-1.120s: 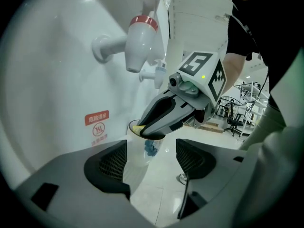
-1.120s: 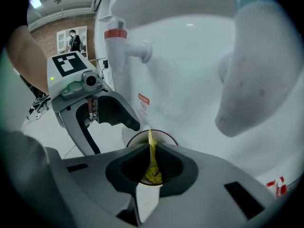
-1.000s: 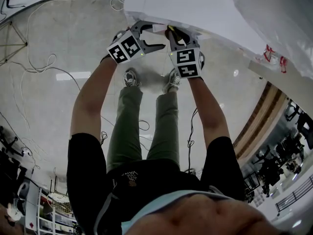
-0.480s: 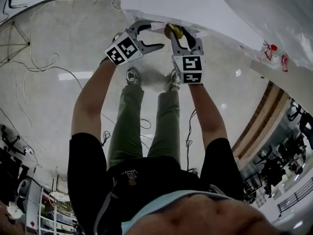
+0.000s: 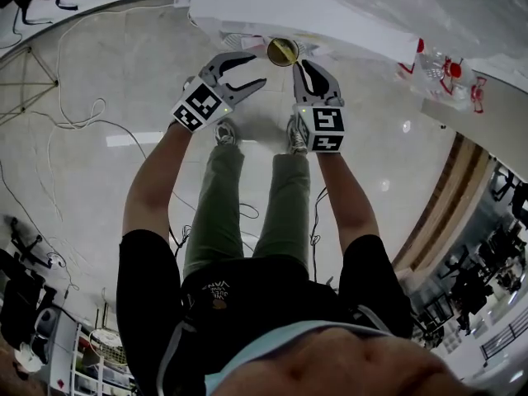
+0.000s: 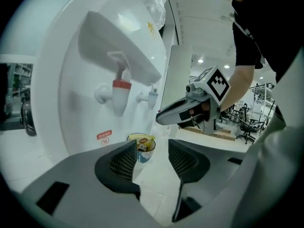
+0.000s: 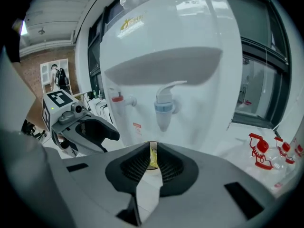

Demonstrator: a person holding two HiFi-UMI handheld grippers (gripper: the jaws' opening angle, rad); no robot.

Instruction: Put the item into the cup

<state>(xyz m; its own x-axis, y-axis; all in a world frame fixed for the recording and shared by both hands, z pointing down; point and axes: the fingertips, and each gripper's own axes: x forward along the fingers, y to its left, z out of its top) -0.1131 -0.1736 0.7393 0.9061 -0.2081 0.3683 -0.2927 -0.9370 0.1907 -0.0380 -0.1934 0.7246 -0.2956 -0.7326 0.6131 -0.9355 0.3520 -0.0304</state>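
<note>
White water dispenser (image 7: 161, 56), clear cup (image 5: 283, 52) holding yellow packet (image 6: 142, 140).
Cup just ahead of both: left gripper (image 5: 260, 68) closing, empty; right gripper (image 5: 309, 71) pressed together.

- water dispenser (image 7: 190, 27): smooth white plastic, glossy, catching the lights;
- red tap (image 7: 117, 99) and blue tap (image 7: 164, 109): shiny plastic;
- cup (image 6: 142, 152): see-through wall; item (image 6: 140, 139) inside looks like glossy yellow wrapper;
- right gripper (image 7: 151, 148): matt grey plastic, black ribbed pads (image 7: 135, 167);
- floor (image 5: 82, 180): polished, mirror-bright.
</note>
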